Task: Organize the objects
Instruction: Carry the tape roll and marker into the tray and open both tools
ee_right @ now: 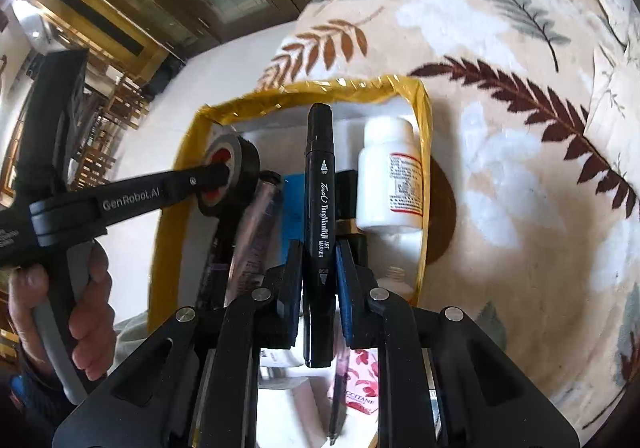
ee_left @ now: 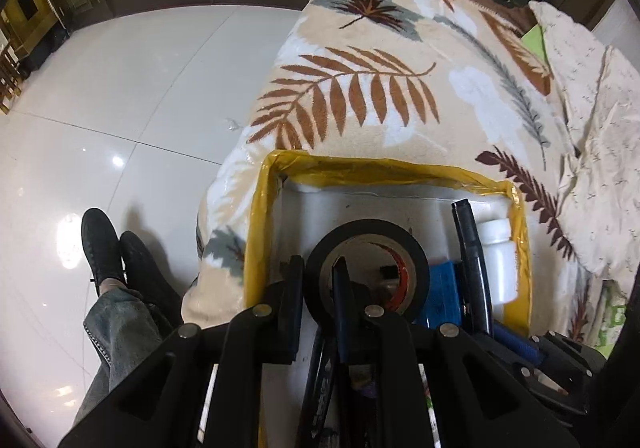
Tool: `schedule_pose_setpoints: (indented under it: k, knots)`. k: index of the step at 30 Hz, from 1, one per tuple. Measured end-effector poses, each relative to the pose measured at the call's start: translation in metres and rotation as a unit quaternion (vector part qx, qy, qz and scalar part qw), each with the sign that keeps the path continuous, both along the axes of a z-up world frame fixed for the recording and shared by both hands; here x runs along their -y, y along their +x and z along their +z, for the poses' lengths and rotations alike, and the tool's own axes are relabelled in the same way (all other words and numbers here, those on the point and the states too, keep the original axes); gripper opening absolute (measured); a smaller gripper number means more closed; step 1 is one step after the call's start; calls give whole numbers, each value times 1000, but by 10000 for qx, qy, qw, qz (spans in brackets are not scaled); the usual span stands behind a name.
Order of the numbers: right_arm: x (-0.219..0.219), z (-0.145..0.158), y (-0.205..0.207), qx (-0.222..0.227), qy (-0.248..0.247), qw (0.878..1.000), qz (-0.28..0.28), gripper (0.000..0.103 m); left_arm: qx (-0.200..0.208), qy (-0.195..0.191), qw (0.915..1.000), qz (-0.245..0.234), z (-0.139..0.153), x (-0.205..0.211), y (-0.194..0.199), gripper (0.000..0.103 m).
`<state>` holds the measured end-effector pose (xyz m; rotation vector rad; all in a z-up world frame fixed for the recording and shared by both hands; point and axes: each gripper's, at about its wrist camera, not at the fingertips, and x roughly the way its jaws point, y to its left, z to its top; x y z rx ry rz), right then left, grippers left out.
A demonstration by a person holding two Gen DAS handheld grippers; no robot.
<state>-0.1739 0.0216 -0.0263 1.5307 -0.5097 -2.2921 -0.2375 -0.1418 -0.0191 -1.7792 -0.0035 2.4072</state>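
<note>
Currently the left tool [ee_left: 318, 280] is clamped on the wall of a black tape roll [ee_left: 366, 248], and the right tool [ee_right: 318, 264] is clamped on a black art marker [ee_right: 318, 183]; both objects hang over the yellow-rimmed box [ee_right: 422, 119] resting on the leaf-patterned blanket [ee_right: 520, 167] near its front edge.
</note>
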Motion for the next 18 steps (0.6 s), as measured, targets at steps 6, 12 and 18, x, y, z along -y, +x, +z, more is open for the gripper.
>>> schedule_pose_setpoints:
  k: [6, 12, 18]
  knots:
    - [2, -2, -7, -28, -33, 10000, -10, 15, 32, -23, 10000, 82, -2, 2, -6, 13]
    - [3, 0, -5, -31, -38, 10000, -20, 16, -71, 334, 9994, 80, 3, 7, -1, 15]
    - [-4, 5, 2, -129, -320, 9994, -41, 45, -361, 1172, 9919, 331, 23, 26, 18, 43]
